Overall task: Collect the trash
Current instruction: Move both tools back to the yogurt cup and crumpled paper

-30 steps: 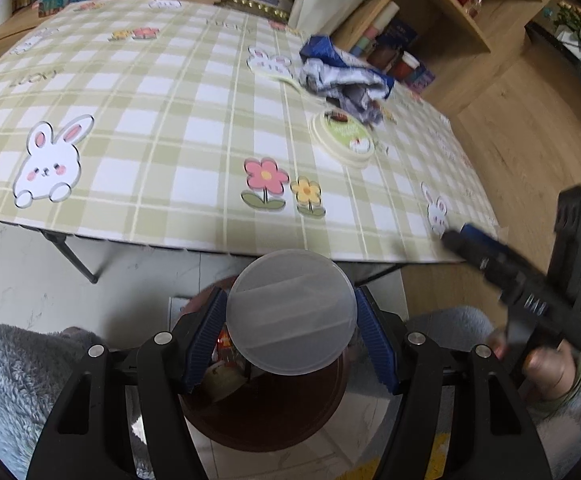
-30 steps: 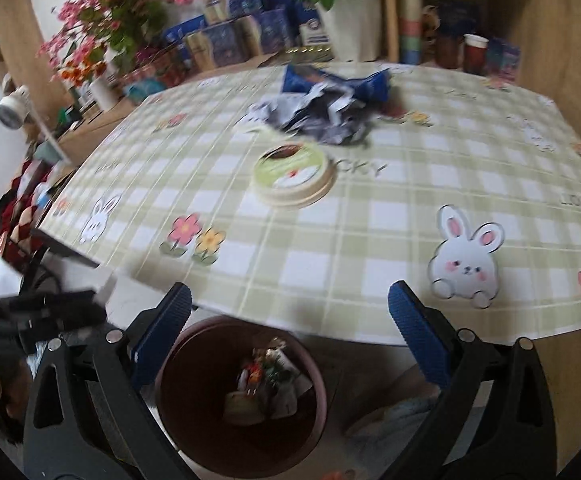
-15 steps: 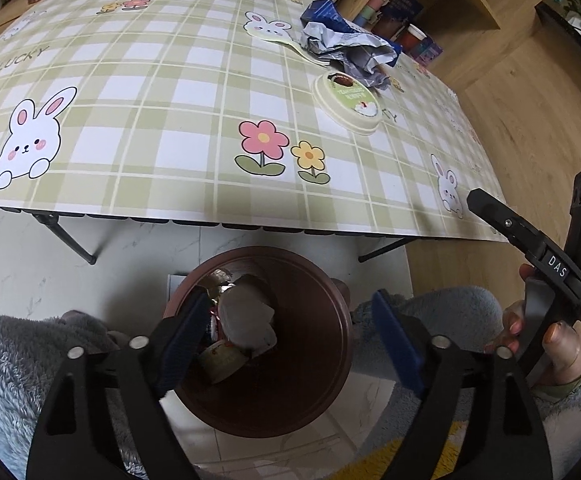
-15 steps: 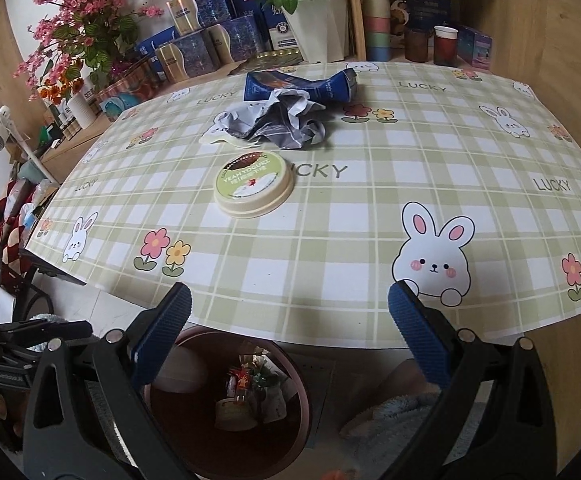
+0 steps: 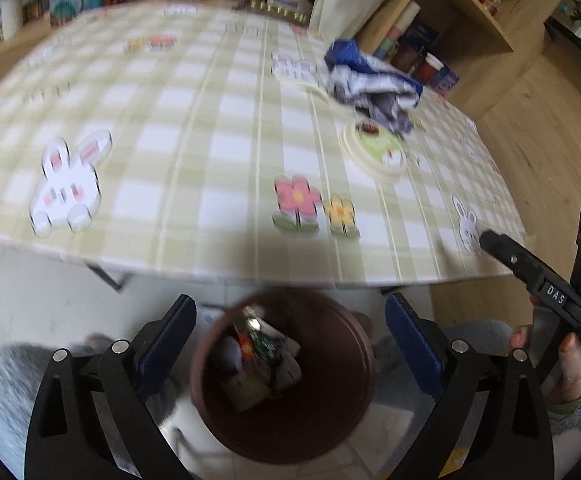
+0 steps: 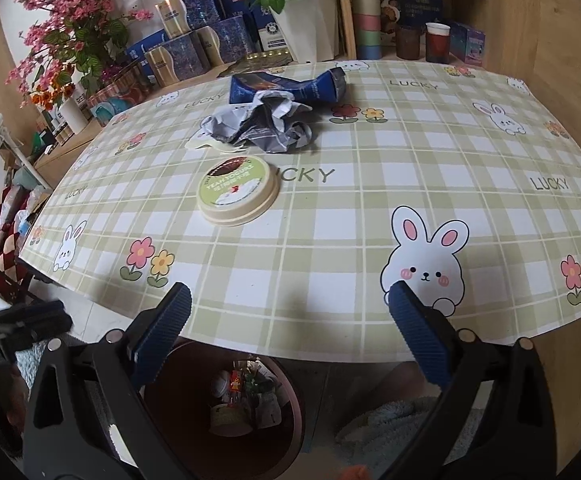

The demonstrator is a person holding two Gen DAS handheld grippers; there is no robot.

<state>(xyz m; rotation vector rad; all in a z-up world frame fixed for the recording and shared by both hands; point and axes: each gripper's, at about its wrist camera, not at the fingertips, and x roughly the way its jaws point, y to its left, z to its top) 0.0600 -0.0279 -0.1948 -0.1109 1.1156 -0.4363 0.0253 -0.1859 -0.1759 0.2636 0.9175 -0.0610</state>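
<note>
Round yogurt lid (image 6: 237, 191) lies flat on the surface (image 6: 370, 220), ahead of the right claw (image 6: 288, 320), left of its midline; crumpled wrapper (image 6: 264, 122) and blue packet (image 6: 286, 86) farther ahead. Brown bin (image 5: 286, 376) with trash sits below the left claw (image 5: 290, 336). Both claws wide open, holding nothing.

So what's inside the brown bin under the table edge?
The brown bin holds a heap of wrappers and small packaging, including something white and round. Whatever lies beneath that heap is covered.
</note>
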